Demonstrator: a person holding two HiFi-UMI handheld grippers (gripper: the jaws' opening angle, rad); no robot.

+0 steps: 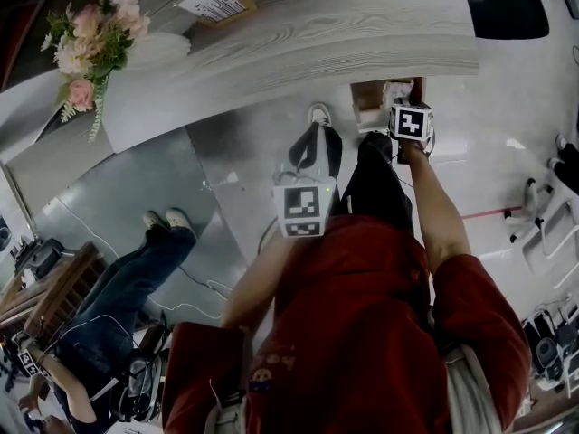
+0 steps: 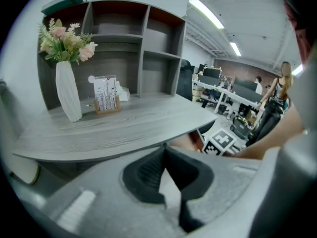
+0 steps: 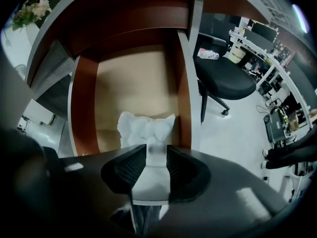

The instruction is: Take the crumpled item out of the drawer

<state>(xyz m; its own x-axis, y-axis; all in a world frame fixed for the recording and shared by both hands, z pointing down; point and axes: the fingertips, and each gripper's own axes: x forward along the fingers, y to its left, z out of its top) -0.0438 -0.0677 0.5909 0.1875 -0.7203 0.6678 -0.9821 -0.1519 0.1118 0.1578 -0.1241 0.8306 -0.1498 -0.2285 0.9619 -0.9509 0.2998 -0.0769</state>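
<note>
1. The left gripper (image 2: 166, 150) hangs near the desk (image 2: 138, 125) — jaws closed tip to tip, holding nothing.
2. The crumpled white item (image 3: 146, 129) lies at the front of the open drawer (image 3: 133, 83) — the right gripper (image 3: 151, 152) has its jaws pinched on the item's near end.

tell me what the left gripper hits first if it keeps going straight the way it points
The left gripper, shut and empty, points at the front edge of the grey desk top, so it would likely meet that first. Depth is unclear, and it could pass just under.
</note>
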